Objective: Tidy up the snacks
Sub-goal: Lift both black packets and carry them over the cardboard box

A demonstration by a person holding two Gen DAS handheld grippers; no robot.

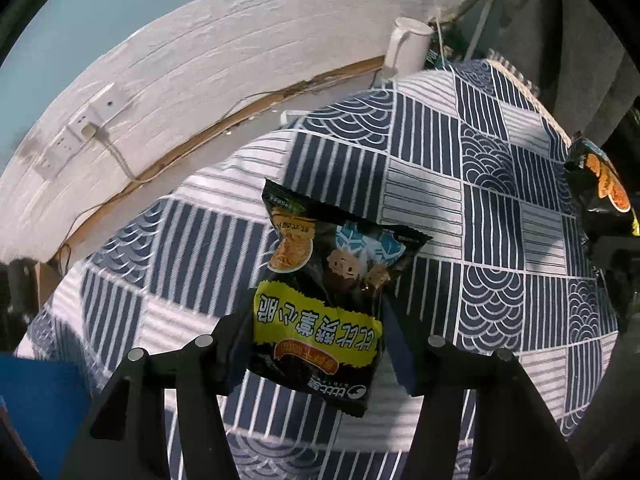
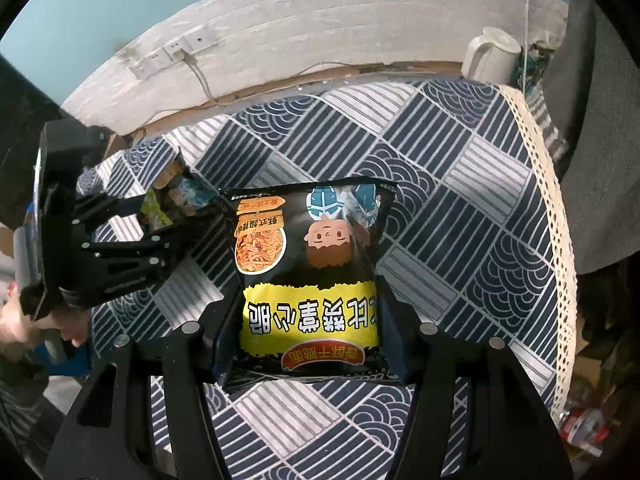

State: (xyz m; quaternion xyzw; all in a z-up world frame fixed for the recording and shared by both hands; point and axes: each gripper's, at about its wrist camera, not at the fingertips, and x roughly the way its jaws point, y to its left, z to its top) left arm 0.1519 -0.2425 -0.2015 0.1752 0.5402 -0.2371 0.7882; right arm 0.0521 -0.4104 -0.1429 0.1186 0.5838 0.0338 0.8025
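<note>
Each gripper holds a black and yellow crispy-noodle snack bag above a blue and white patterned tablecloth [image 1: 460, 168]. My left gripper [image 1: 316, 344] is shut on one bag [image 1: 320, 300], which is crumpled and tilted. My right gripper [image 2: 308, 332] is shut on the other bag [image 2: 308, 272], which is held flat, print upside down. In the right wrist view the left gripper [image 2: 188, 216] and its bag [image 2: 168, 200] show at the left. In the left wrist view the right gripper's bag [image 1: 600, 180] shows at the right edge.
A white mug [image 1: 408, 48] stands at the table's far edge by the white wall; it also shows in the right wrist view [image 2: 492, 60]. Wall sockets [image 1: 80, 128] with a plugged cable sit on the wall. A blue box [image 1: 36, 412] lies at lower left. The tablecloth has a lace edge [image 2: 560, 240] on the right.
</note>
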